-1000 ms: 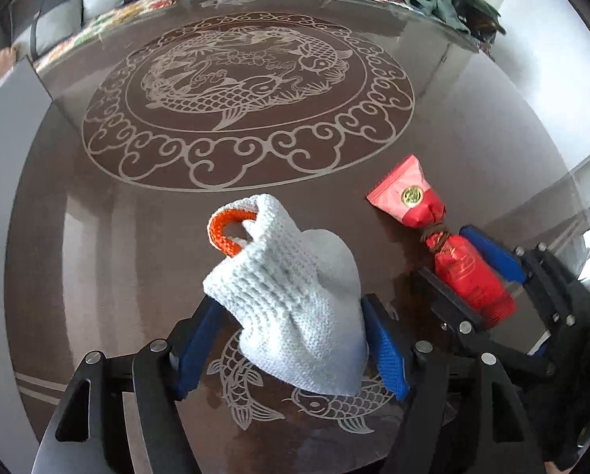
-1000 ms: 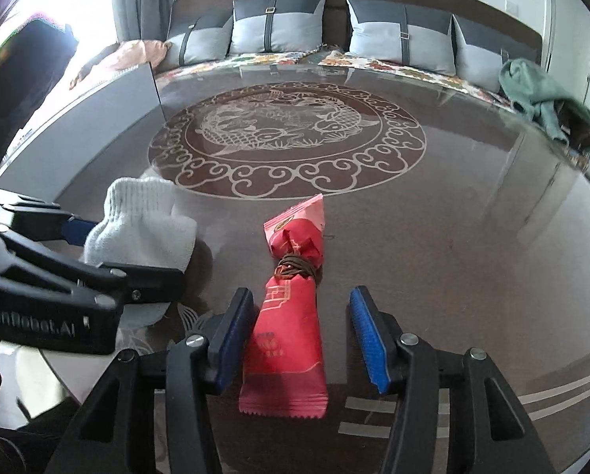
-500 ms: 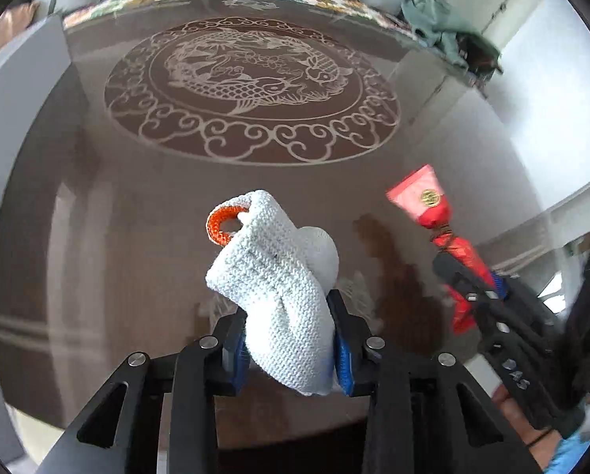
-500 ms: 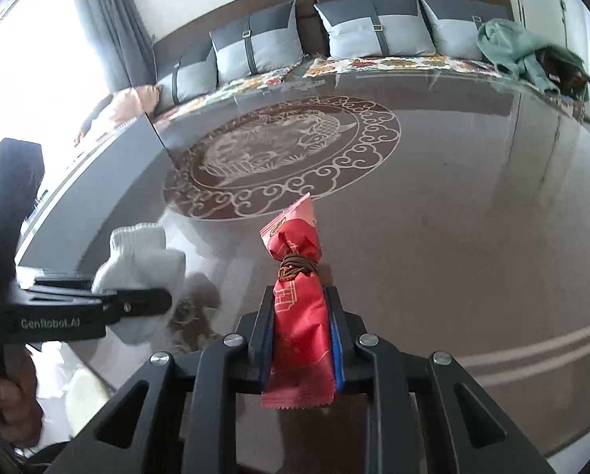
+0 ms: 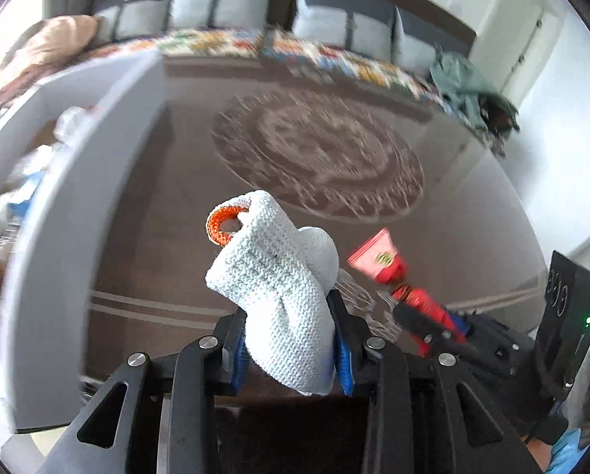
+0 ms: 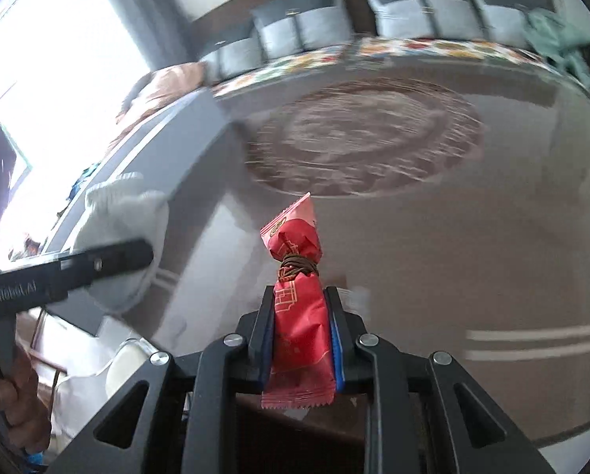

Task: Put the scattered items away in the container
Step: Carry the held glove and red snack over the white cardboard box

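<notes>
My left gripper [image 5: 291, 339] is shut on a white knitted pouch [image 5: 275, 288] with an orange loop, held above the brown table [image 5: 168, 237]. My right gripper [image 6: 301, 339] is shut on a red tied snack packet [image 6: 299, 308], also lifted off the table. The packet and right gripper show at the right of the left wrist view [image 5: 413, 296]. The pouch and left gripper show at the left of the right wrist view [image 6: 125, 221]. A grey-walled container [image 5: 58, 197] stands at the left with several items inside [image 5: 26, 173].
The table carries a round fish pattern [image 5: 318, 158]. A sofa with grey cushions [image 5: 224, 8] and a green cloth [image 5: 468, 91] lie beyond it. A white wall [image 5: 551, 118] is at the right. The container's wall [image 6: 168, 150] stands left of the packet.
Both grippers, open around their items a second ago, closed on them, lifted them off the table and are swinging left towards the container. The view is motion-blurred.
</notes>
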`<state>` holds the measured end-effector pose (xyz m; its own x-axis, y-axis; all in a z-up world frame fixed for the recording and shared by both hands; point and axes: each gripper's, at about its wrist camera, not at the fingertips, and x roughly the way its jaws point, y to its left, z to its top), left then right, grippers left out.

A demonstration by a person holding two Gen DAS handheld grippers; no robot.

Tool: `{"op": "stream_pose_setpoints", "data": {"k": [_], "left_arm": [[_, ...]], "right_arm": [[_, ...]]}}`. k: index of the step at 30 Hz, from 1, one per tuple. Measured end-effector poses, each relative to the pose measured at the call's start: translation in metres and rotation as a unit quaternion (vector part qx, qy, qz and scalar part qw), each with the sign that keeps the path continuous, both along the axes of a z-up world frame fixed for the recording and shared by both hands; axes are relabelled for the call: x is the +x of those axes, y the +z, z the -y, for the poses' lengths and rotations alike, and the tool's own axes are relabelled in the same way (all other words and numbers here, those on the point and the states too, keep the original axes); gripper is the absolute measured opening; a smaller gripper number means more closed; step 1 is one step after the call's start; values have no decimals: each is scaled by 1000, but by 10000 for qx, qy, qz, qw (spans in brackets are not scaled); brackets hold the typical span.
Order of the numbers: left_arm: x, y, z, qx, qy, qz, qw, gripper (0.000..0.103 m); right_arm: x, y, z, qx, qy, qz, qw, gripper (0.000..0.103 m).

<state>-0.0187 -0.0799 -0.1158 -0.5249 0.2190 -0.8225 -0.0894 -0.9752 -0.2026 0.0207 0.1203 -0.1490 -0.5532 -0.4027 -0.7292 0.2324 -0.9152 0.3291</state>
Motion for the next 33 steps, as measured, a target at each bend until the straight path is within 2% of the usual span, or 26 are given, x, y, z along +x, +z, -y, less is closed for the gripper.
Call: {"op": "stream_pose_setpoints", "data": {"k": [3,8,11,15,19,23,26,31,33], "left_arm": [[10,17,41,49,330,-178,9993,34],[28,28,119,30,1061,-155,9942,34],[39,32,169,34,1570,-158,9875,34],[43,36,233,20,2173,-171,9760,34],[32,25,286,54,2511,0,9679,34],[18,7,315,119,2629,209,9645,34],[14,-2,327,-18,2642,291,9640,34],[4,-11,330,-32,2588,471,9648,35],[-2,-16,332,-1,2550,629,9649,44]], "right_arm": [[-7,20,38,-130,440,-115,9989,23],[-14,49,121,-530,1368,-189,9890,23],[-21,64,172,-805,1869,-204,9789,23],[-38,78,228,-976,2223,-161,9699,23],[-55,73,274,-965,2343,113,9673,23],[-66,54,307,-924,2396,499,9652,23],[-67,41,326,-745,2475,573,9643,23],[-67,25,351,-460,2700,618,9598,25],[-67,20,358,-296,2745,582,9594,28]]}}
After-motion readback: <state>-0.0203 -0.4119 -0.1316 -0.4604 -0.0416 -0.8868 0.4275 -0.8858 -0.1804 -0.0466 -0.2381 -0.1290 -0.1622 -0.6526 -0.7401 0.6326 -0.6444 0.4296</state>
